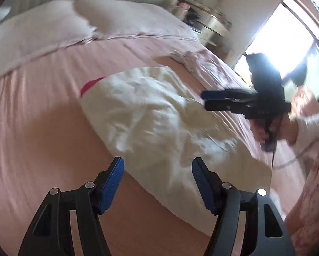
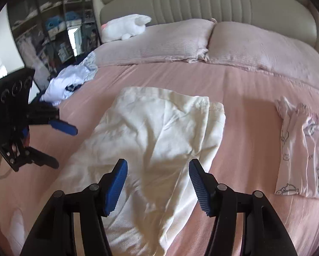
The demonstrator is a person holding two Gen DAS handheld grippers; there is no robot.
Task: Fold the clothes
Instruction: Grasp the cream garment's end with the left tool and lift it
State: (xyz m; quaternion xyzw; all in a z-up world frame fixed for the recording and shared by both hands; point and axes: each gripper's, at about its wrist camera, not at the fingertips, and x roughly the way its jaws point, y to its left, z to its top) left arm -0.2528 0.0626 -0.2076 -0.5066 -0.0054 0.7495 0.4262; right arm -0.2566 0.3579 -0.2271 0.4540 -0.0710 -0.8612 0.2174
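Both tools hang spread and empty, the left tool [image 1: 158, 183] and right tool [image 2: 158, 184] poised over the rumpled cream garment [image 2: 159, 132] lying mid-bed [image 2: 244, 89], likely choosing edges; a folded printed piece [image 2: 304, 155] waits aside.

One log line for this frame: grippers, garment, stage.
left gripper: open, empty | right gripper: open, empty | cream garment: rumpled on bed | stage: fold unfinished

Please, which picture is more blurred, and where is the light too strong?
Left wrist view: motion blur smears the white garment and the right tool; the window is burnt out to plain white. Right wrist view: sharper, evenly lit, the tool's shadow falls on the garment; fisheye bends the headboard.
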